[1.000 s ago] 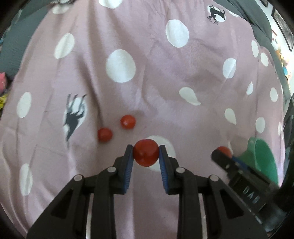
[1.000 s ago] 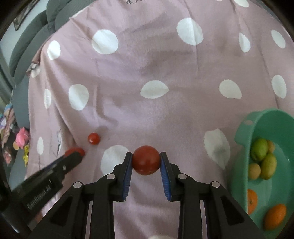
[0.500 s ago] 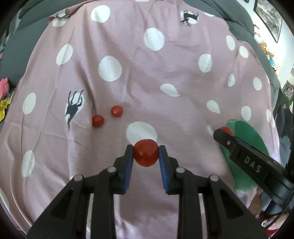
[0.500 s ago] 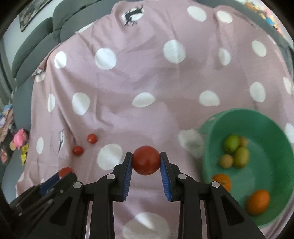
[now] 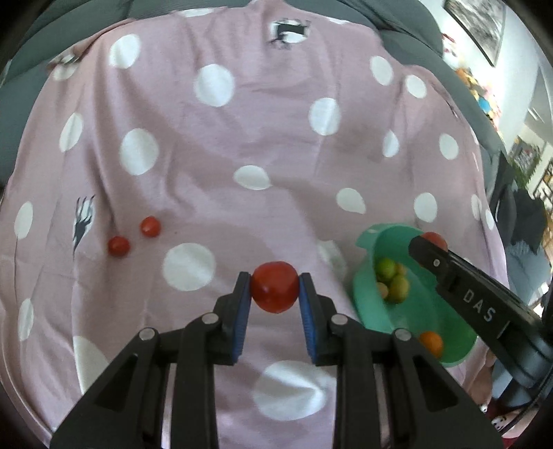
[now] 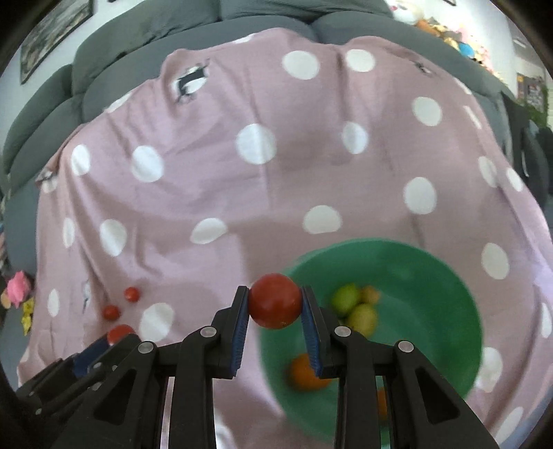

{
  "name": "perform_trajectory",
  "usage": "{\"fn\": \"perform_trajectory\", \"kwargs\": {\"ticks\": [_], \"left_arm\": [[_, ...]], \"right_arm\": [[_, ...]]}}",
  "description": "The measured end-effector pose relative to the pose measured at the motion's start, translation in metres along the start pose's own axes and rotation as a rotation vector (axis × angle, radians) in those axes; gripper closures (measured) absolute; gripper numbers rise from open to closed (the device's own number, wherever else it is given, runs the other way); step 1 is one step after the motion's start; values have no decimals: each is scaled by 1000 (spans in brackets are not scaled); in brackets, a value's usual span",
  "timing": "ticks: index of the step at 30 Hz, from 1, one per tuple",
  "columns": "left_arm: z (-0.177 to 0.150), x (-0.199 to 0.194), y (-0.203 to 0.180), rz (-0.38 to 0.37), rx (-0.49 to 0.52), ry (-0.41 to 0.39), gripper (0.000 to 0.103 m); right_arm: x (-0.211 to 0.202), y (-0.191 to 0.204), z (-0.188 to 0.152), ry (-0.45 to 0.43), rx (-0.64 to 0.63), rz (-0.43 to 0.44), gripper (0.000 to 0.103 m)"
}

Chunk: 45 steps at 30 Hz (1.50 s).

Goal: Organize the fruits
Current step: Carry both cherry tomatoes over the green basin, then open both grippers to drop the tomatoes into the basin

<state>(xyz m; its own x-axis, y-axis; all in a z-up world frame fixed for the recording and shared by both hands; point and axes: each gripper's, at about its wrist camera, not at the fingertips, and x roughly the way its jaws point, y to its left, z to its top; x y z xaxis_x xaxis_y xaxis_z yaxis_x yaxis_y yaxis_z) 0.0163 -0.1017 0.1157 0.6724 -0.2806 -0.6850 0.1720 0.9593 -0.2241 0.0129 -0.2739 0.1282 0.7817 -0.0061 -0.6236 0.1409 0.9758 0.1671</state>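
Observation:
My left gripper (image 5: 274,292) is shut on a red tomato (image 5: 274,290), held above the pink spotted cloth (image 5: 242,145). My right gripper (image 6: 275,301) is shut on another red tomato (image 6: 274,300), which hangs over the left rim of the green bowl (image 6: 449,276). In the left wrist view the bowl (image 5: 369,304) lies to the right, with the right gripper (image 5: 428,243) and its tomato above the far rim. Green, yellow and orange fruits (image 6: 345,298) lie in the bowl. Two small red tomatoes (image 5: 118,245) (image 5: 150,226) rest on the cloth at the left.
The cloth covers a grey sofa (image 6: 172,51) whose cushions rise at the back. A pink toy (image 6: 17,283) lies off the cloth's left edge. Colourful toys (image 5: 484,100) and a framed picture (image 5: 480,20) are at the far right.
Both grippers rose and moved right with their tomatoes. The green bowl came further into both views, and the right gripper's tomato now hangs over its rim.

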Motion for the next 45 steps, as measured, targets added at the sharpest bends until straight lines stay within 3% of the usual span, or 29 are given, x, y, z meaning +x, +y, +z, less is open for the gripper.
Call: {"fn": "perform_trajectory", "kwargs": {"ticks": [9,22,45], "left_arm": [[3,13,-40,-15,68,24,76],[-4,37,-83,-53,133,84,76],[-13,55,-121,-81,230,109,76]], "right_arm": [[-11,-42,4,-15,83,8,72],[-1,-94,0,29,198,-87,72],[14,-95,-5,96,176,-94,72]]}}
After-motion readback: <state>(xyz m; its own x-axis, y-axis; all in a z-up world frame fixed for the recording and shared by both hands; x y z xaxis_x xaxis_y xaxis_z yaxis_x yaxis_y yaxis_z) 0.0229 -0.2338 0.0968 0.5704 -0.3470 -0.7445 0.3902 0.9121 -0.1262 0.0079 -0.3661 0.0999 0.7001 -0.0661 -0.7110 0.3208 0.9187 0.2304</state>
